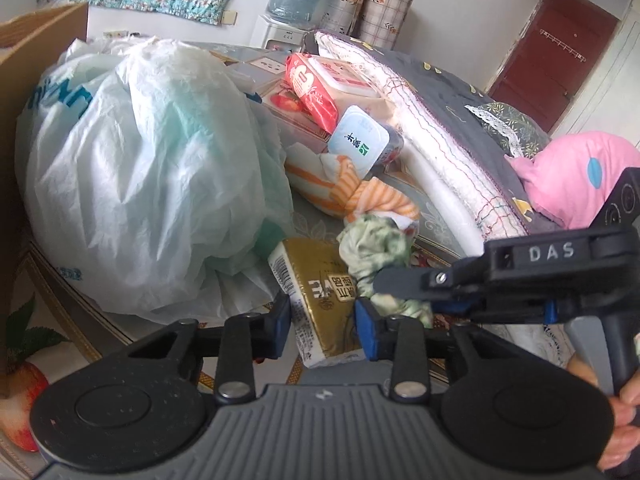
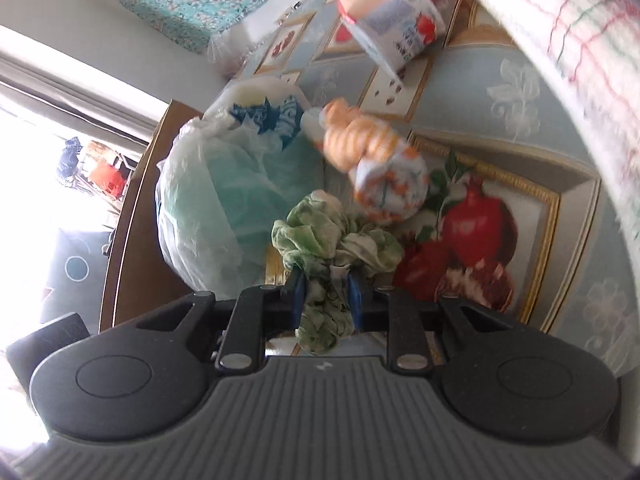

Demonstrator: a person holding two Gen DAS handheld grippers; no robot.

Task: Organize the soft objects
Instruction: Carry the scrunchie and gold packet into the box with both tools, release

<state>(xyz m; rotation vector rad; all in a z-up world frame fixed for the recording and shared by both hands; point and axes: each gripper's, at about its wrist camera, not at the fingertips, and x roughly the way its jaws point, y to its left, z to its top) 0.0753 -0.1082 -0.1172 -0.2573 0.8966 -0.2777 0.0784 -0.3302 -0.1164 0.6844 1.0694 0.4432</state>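
Fingers of the right gripper (image 2: 325, 296) are clamped on a green cloth (image 2: 332, 240). Left gripper (image 1: 324, 326) fingers straddle a gold packet (image 1: 316, 304) on the table (image 1: 432, 216), contact unclear.

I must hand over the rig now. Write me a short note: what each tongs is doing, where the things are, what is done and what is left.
Right tongs: shut on the green cloth.
Left tongs: around the gold pack, pads close to its sides; whether they press it I cannot tell.
Orange cloth: on the table, beyond the green one.
White bag: beside the gold pack.
Done: green cloth gripped.
Left: putting both cloths and the pack away.
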